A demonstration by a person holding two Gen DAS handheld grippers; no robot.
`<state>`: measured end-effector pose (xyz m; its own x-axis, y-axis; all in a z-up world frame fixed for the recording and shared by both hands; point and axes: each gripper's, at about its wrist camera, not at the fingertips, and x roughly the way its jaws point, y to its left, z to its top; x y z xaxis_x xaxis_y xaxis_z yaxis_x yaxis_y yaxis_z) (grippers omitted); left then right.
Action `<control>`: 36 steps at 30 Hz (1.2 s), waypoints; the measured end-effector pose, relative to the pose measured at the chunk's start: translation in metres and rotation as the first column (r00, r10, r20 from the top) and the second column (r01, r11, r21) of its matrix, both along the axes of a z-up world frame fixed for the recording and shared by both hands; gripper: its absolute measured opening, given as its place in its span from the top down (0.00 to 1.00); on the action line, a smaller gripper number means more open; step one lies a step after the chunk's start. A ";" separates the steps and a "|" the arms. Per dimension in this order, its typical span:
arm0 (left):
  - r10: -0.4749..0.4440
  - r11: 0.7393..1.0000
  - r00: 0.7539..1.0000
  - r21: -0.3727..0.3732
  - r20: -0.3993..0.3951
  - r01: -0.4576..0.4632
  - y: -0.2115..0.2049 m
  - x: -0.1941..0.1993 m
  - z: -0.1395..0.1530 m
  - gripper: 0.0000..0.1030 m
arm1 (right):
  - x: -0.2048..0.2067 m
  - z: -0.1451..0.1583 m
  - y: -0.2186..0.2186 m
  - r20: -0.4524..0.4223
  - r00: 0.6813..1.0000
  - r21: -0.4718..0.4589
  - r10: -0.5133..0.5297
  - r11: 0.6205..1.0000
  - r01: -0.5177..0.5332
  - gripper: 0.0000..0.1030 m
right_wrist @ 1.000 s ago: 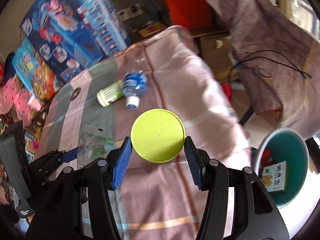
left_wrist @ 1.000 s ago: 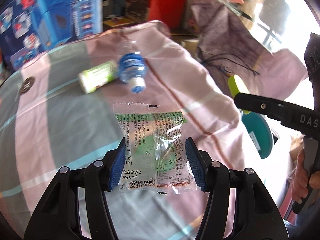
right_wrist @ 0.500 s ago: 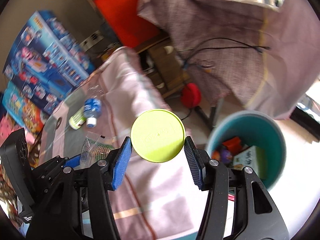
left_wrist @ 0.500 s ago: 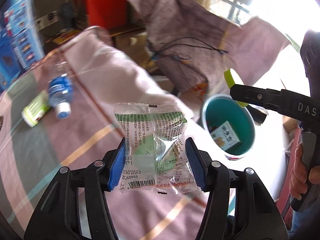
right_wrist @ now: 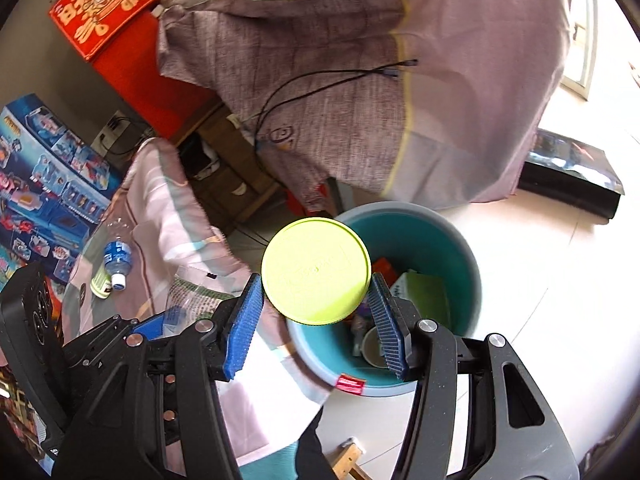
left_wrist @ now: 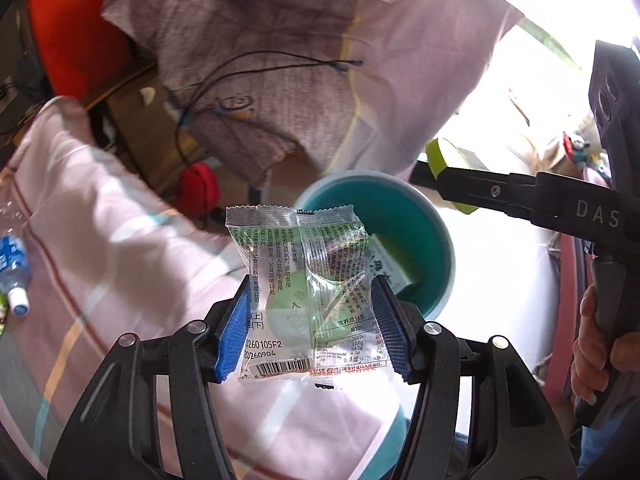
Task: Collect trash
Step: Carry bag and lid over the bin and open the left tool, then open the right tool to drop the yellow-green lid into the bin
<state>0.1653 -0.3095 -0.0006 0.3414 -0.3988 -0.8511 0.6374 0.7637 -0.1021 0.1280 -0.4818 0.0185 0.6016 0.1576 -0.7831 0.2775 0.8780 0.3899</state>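
Where the left wrist view looks down, a clear snack wrapper (left_wrist: 308, 296) is clamped between the left gripper (left_wrist: 310, 330) pads, in front of a teal bin (left_wrist: 442, 236). From the right wrist view, a lime-green lid (right_wrist: 316, 271) is pinched in the right gripper (right_wrist: 314, 320) over that bin (right_wrist: 456, 248); a water bottle (right_wrist: 116, 258) is seen lying on the pink cloth (right_wrist: 176, 216).

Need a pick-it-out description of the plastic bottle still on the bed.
Start at the pink checked bedspread, away from the teal bin. Two items lie side by side there. The bottle is the clear one with a blue label and white cap; its neighbour is a green-and-white tube.
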 end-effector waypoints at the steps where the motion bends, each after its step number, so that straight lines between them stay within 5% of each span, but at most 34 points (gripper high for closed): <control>1: -0.011 1.000 1.000 0.001 -0.006 0.011 -0.007 0.000 -0.003 0.42 | -0.001 -0.001 -0.004 -0.004 1.000 0.000 -0.008 1.000 0.008 0.50; 12: -0.080 0.997 0.994 0.000 -0.073 0.080 -0.059 0.012 -0.029 0.36 | -0.009 -0.014 -0.038 -0.038 0.996 0.001 -0.082 0.997 0.082 0.50; 18: -0.064 0.998 0.996 0.012 -0.062 0.065 -0.059 0.015 -0.030 0.09 | -0.005 -0.015 -0.040 -0.047 0.995 -0.004 -0.088 0.996 0.088 0.50; 31: -0.011 1.000 0.996 0.019 -0.089 0.012 -0.026 0.020 -0.029 0.07 | 0.009 -0.020 -0.020 -0.080 0.996 -0.005 -0.046 0.999 0.045 0.49; 36: 0.008 1.000 0.996 0.004 -0.092 -0.008 -0.014 0.019 -0.025 0.07 | 0.009 -0.018 -0.016 -0.083 0.995 -0.015 -0.057 0.998 0.056 0.32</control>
